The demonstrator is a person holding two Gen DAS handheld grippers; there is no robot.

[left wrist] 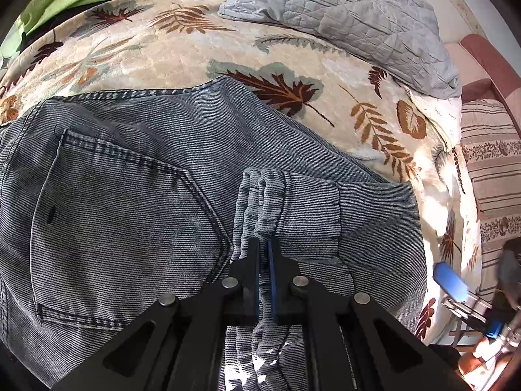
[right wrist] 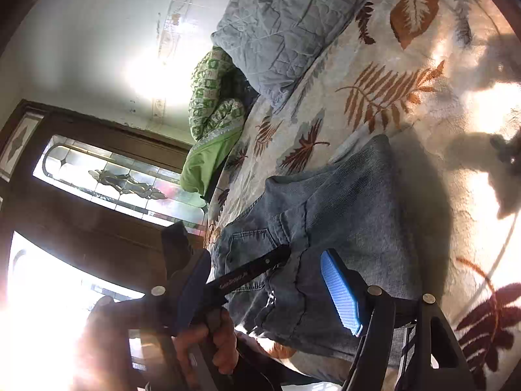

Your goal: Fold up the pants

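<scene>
Denim pants getting folded on the bed

Left gripper is pinching thick hem layers at 6 o'clock; right gripper is hanging wide open, gripping nothing. Heavy, floppy stuff.

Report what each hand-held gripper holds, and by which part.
The left hand-held gripper is shut on the jeans, pinching a bunched, folded edge of denim. The right hand-held gripper is open and holds nothing.
</scene>
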